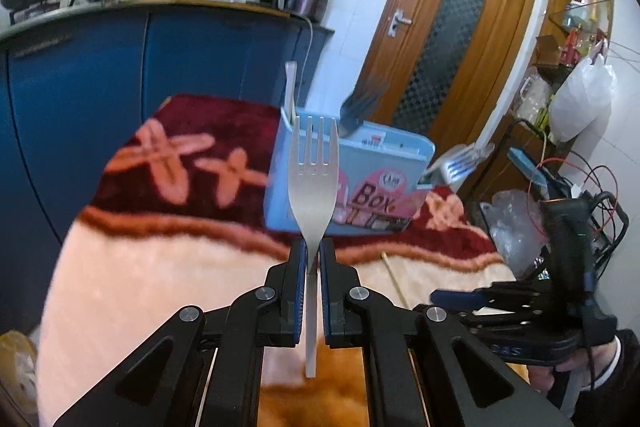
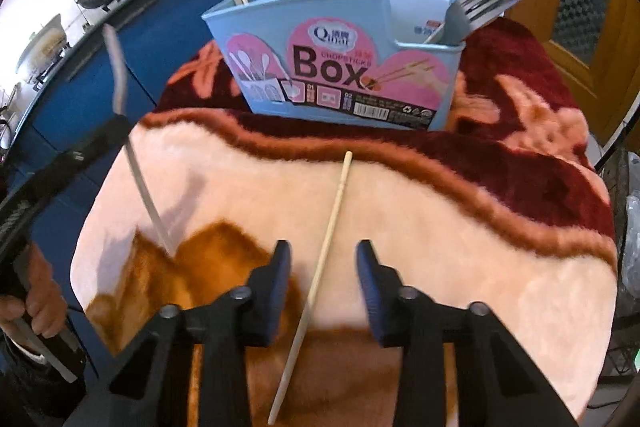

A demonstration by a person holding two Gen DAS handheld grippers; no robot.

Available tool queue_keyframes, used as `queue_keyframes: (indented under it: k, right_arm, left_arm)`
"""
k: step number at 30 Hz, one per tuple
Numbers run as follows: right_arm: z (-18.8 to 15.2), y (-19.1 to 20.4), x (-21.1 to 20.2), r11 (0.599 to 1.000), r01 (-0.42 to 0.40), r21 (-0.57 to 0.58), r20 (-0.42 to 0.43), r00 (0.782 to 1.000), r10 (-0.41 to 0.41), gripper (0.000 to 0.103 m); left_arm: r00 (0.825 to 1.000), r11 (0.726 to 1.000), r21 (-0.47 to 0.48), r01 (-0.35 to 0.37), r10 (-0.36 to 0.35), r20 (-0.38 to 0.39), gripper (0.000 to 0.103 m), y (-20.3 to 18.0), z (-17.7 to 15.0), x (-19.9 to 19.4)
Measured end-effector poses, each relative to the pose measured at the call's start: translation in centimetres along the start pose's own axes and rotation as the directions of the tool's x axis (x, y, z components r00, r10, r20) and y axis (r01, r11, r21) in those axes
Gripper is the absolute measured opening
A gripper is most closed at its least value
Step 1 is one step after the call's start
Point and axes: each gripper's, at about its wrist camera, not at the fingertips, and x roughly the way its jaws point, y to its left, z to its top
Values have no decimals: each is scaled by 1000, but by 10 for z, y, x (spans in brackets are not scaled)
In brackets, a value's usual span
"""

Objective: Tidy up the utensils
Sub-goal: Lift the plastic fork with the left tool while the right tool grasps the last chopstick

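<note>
The left hand-held gripper (image 1: 313, 259) clamps a fork (image 1: 312, 171) upright by its neck, tines up, short of the blue utensil box (image 2: 340, 67); the right hand-held gripper (image 2: 323, 259) gapes wide astride a lone chopstick (image 2: 316, 283) before that box, likely for pickup.

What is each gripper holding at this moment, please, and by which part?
The left gripper is shut on a fork, gripping the handle just below the head, tines up. The right gripper is open and holds nothing; a chopstick lies on the blanket between its fingers.
</note>
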Motion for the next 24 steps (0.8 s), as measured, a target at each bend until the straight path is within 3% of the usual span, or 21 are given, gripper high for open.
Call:
queue_keyframes:
  k: [7,11,13,14,17,24]
  right_arm:
    - [15,-3,23,999,7,33,-74,997,-4,25]
    - [17,-2,28,999,2,35,-73,997,0,24]
    - [18,-6,30,999,-5,49,-70,998,8,17]
    - [18,-9,29,999,0,53,-65,998,3,11]
    - [16,-16,26,997,-15,70,-45,999,18,7]
    - [6,-26,5,990,-95,106,84,993,86,7]
  left_arm:
    - [998,1000,1,8,-8,64,6,4,18,-6]
    - [995,1000,24,1,-3,97,6,2,28,-6]
    - [994,1000,27,2,-5,112,6,2,33,-4]
    - [992,1000,27,3,-7,122,6,1,36,-3]
    - [989,1000,26,5,-9,150,6,0,46,-2]
    - [963,999,39,-10,-1,268,6,-10,80,-5]
